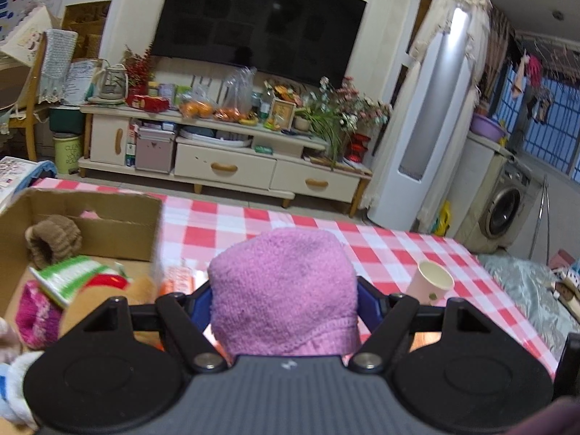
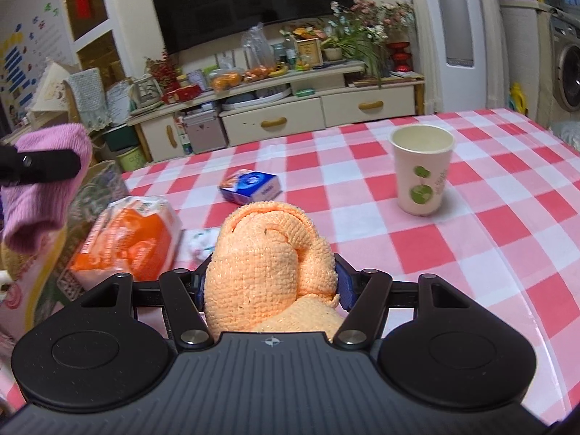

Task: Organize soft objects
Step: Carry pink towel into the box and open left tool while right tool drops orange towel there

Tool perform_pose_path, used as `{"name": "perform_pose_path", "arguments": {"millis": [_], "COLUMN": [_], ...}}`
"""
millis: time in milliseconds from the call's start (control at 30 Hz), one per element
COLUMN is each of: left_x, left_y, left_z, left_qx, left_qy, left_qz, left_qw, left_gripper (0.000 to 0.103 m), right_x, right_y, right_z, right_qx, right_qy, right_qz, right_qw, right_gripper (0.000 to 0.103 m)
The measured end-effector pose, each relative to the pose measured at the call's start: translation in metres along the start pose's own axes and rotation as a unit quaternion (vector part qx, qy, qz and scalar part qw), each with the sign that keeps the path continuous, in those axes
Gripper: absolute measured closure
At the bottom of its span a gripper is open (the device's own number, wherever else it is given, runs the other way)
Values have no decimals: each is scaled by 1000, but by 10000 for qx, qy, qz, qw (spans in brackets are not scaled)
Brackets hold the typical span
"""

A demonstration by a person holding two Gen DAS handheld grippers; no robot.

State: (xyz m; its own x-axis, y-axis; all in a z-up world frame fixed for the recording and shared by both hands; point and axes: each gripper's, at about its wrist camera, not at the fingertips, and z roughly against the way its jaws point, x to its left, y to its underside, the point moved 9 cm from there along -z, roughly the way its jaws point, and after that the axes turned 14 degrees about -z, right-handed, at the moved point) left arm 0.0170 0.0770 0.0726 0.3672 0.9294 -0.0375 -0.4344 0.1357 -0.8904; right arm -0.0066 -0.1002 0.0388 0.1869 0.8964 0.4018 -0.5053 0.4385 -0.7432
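The left gripper (image 1: pixel 283 299) clamps a purple cloth (image 1: pixel 282 290) just right of the cardboard box (image 1: pixel 108 232); farther right, the right gripper (image 2: pixel 270 282) squeezes an orange cloth (image 2: pixel 268 268) above the checkered table (image 2: pixel 453 253).

Both wrist views low over checked table (image 1: pixel 253 224), facing television (image 1: pixel 261 25).

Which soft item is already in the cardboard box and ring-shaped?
The brown knitted cuff, at the back of the cardboard box; its round opening shows, unlike the striped knits beside it.
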Motion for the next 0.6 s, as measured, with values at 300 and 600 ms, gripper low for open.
{"name": "perform_pose_path", "arguments": {"millis": [300, 600], "left_x": [43, 103], "left_y": [-7, -6], "left_z": [20, 39], "left_qx": [-253, -384], "left_qy": [-336, -907], "left_qz": [269, 732], "left_qw": [9988, 9924], "left_gripper": [27, 27], "right_x": [48, 106], "right_y": [-4, -15], "right_z": [2, 1], "right_qx": [-46, -70], "right_qy": [-320, -806], "right_qz": [341, 563], "right_qw": [9989, 9951], "right_gripper": [25, 25]}}
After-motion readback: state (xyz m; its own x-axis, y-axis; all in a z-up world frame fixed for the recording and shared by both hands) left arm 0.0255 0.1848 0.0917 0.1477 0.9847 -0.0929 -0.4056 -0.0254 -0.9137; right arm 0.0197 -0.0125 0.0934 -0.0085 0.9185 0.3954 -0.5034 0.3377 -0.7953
